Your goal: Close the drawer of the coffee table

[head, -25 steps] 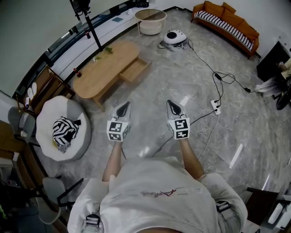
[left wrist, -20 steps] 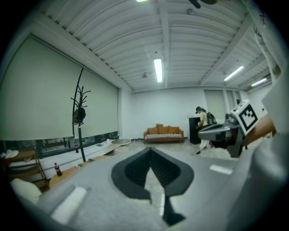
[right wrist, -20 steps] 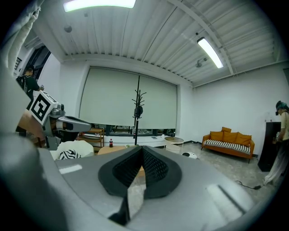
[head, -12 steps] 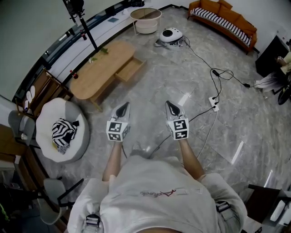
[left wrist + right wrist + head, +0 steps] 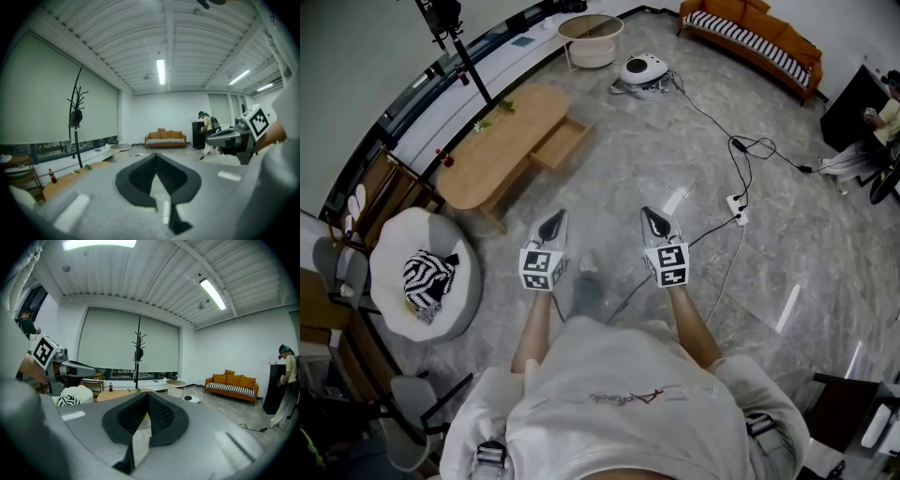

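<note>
The light wooden coffee table [image 5: 499, 142] stands at the upper left in the head view, well ahead of me. Its drawer [image 5: 560, 146] is pulled out toward the open floor. Both grippers hang over the marble floor in front of my body, far from the table. My left gripper [image 5: 553, 221] is shut and holds nothing, and so is my right gripper [image 5: 654, 221]. In the left gripper view the left gripper [image 5: 156, 155] has its tips together, with the table [image 5: 70, 176] low at the left. In the right gripper view the right gripper [image 5: 147, 393] points toward the table [image 5: 119, 392].
A white beanbag chair [image 5: 403, 244] with a striped cushion sits left of me. Cables and a power strip [image 5: 733, 206] cross the floor at the right. Farther off are a robot vacuum [image 5: 642, 67], a round side table [image 5: 591, 39], an orange sofa [image 5: 750, 42] and a coat stand [image 5: 455, 42].
The room has slid slightly up and to the left in the head view, and a foot now shows between the grippers. Both grippers kept their pose and stayed shut.
</note>
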A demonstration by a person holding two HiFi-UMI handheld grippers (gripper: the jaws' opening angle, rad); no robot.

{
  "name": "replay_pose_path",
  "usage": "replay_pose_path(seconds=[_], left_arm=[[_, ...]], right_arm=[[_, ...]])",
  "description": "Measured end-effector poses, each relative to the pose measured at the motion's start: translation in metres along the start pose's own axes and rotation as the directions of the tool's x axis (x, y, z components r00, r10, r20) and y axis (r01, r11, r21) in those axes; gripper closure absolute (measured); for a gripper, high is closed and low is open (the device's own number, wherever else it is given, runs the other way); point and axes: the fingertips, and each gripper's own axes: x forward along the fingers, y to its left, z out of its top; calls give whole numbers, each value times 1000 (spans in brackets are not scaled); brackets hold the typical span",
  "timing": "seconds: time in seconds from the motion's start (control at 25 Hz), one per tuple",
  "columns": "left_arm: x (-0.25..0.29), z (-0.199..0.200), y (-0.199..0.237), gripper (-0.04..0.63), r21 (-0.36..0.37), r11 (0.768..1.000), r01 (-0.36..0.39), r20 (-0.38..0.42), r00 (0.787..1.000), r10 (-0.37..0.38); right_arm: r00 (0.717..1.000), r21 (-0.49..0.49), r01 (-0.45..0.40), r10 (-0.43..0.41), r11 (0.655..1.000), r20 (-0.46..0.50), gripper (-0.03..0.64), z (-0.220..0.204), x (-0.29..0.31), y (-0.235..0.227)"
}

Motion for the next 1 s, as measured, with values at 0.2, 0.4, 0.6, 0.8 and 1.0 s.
replay_pose_path(seconds=[0.2, 0.4, 0.6, 0.8, 1.0], left_arm=[[22, -1, 20, 595, -11, 1000, 1, 5, 1000, -1], [60, 4, 45, 595, -7, 1000, 4, 4, 1000, -4], [100, 3, 80, 595, -19, 1000, 14, 11, 1000, -14], [146, 7, 122, 595, -24, 999, 27, 2, 1000, -27], [190, 21, 159, 595, -19, 999, 49, 3, 999, -48]], right_arm=[[1000, -10, 0, 0, 1000, -3, 612, 3, 27, -6], [1000, -22, 2, -2, 1000, -18, 613, 8, 69, -25], [1000, -34, 3, -4, 999, -12, 612, 19, 120, -40], [1000, -36, 5, -6, 999, -21, 613, 35, 177, -55], [999, -40, 15, -16, 999, -30, 614, 50, 227, -71]])
